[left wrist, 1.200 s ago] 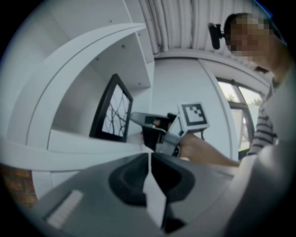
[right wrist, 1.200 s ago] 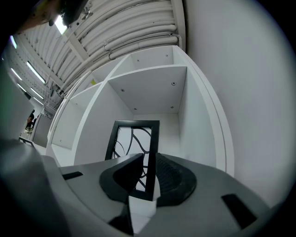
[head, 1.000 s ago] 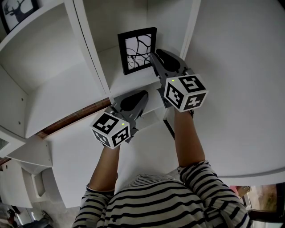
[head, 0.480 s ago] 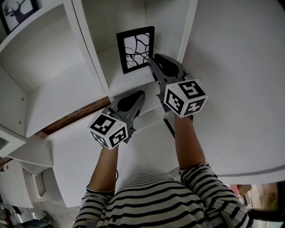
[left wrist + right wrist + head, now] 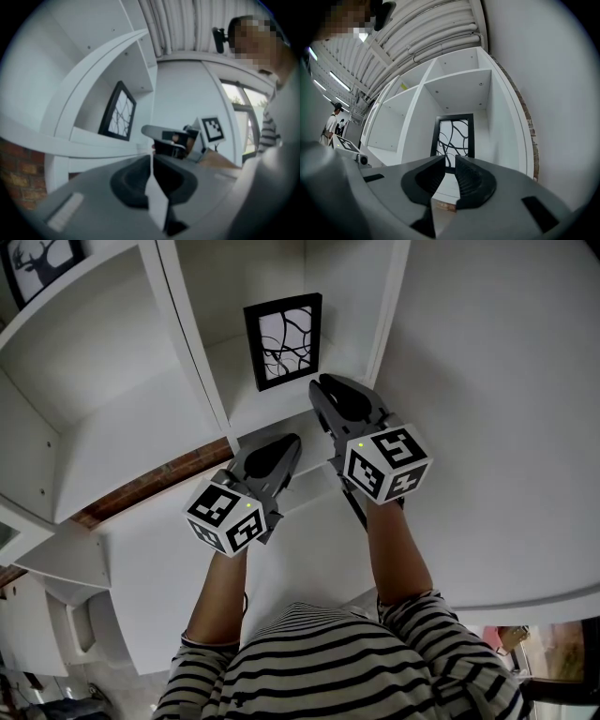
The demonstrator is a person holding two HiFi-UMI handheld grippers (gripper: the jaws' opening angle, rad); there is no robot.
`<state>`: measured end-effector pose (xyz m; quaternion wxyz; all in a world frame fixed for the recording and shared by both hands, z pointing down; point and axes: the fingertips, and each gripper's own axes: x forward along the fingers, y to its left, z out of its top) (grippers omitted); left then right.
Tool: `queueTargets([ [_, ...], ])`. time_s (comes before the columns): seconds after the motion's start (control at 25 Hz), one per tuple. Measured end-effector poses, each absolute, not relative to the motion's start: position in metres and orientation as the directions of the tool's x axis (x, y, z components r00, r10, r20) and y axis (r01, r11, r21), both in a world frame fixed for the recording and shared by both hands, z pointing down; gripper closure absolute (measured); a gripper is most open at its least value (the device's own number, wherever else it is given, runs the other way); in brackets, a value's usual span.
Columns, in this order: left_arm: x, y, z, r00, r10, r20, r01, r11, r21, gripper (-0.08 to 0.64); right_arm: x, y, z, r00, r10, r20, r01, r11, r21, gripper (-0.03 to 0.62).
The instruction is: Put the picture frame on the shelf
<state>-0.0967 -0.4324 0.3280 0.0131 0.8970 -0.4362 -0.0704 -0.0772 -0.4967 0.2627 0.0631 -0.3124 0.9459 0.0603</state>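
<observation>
Now the white shelf (image 5: 122,427) holds the black picture frame (image 5: 283,340) in one open compartment, upright at the back edge of that compartment's board, its white panel crossed by curving black lines. A second frame with a deer silhouette (image 5: 37,263) sits in another compartment. The right gripper (image 5: 319,385) is just before the frame's compartment, its jaws a narrow gap apart with nothing between. The left gripper (image 5: 291,439) is at the shelf's front edge, jaws together, empty.

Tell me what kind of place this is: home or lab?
Likely a lab or workshop hall, not a home: a mostly bare white cubby shelf with a picture frame, exposed pipes overhead, and a person standing in the background.
</observation>
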Motion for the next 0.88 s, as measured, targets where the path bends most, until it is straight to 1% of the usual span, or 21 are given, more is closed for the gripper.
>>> queueTargets([
  [0.52,-0.102,-0.403,0.340,0.600,-0.790,-0.127,-0.785,-0.612,0.097,0.540,-0.072,-0.463,0.293,-0.816,-0.563,-0.133,-0.570,0.822,0.018,0.552],
  [0.88,-0.116,-0.377,0.360,0.588,-0.796,-0.143,-0.782,-0.605,0.150,0.540,-0.077,-0.442,0.338,-0.830,-0.554,-0.061,-0.555,0.832,-0.014,0.569],
])
